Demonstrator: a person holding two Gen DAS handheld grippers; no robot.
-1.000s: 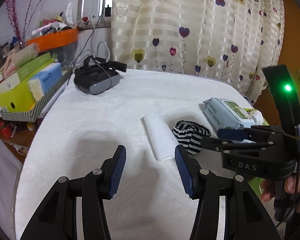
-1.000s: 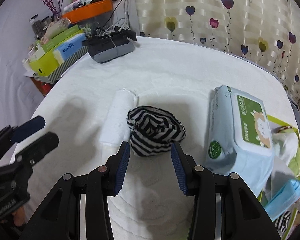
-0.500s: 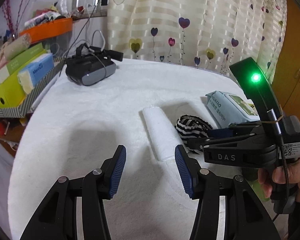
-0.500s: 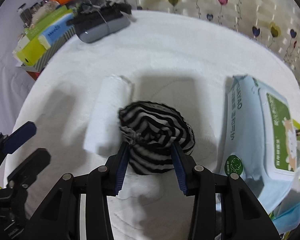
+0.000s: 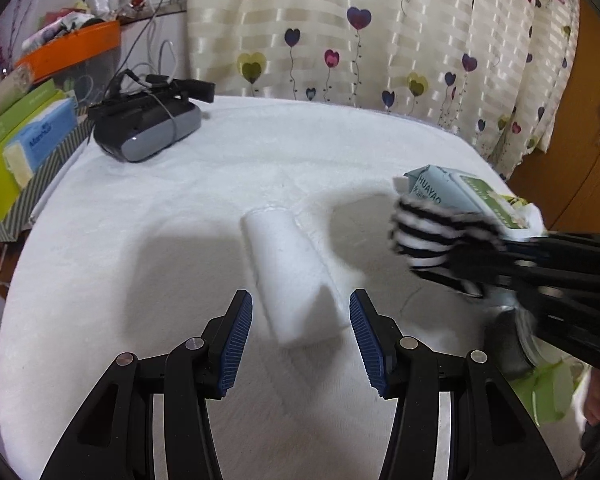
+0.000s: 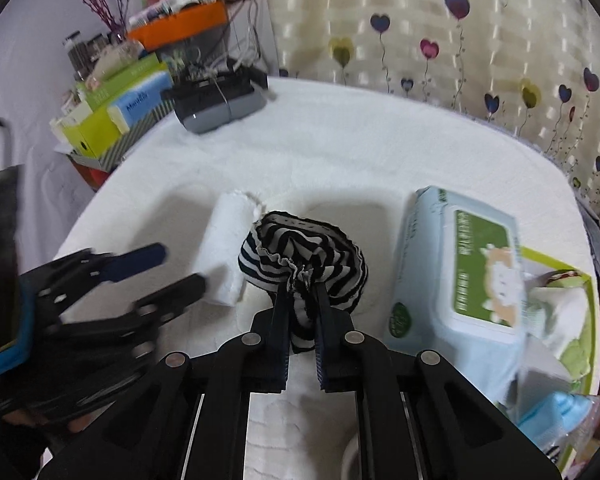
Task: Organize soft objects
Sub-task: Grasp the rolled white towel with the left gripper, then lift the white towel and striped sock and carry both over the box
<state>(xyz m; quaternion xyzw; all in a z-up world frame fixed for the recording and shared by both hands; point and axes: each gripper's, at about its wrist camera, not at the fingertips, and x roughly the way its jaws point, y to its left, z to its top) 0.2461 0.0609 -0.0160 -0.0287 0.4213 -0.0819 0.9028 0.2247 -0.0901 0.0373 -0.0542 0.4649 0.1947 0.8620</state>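
A black-and-white striped cloth bundle (image 6: pixel 304 256) is pinched in my right gripper (image 6: pixel 302 300), lifted off the white table cover (image 6: pixel 340 152). It also shows in the left wrist view (image 5: pixel 432 236), blurred, at the right. A rolled white towel (image 5: pixel 292 276) lies on the table; my left gripper (image 5: pixel 300 320) is open with its fingertips on either side of the roll's near end. The roll also shows in the right wrist view (image 6: pixel 228 256), left of the striped bundle.
A wet-wipes pack (image 6: pixel 464 276) lies at the right beside a green basket (image 6: pixel 576 344) holding soft items. A black VR headset (image 5: pixel 148 120) sits at the far left. Boxes (image 5: pixel 24 140) and an orange tray (image 5: pixel 72 52) crowd the left shelf. A curtain (image 5: pixel 380 28) hangs behind.
My right gripper shut on the striped bundle and lifted it up and to the right. My left gripper moved forward so its open fingers flank the white roll's near end.
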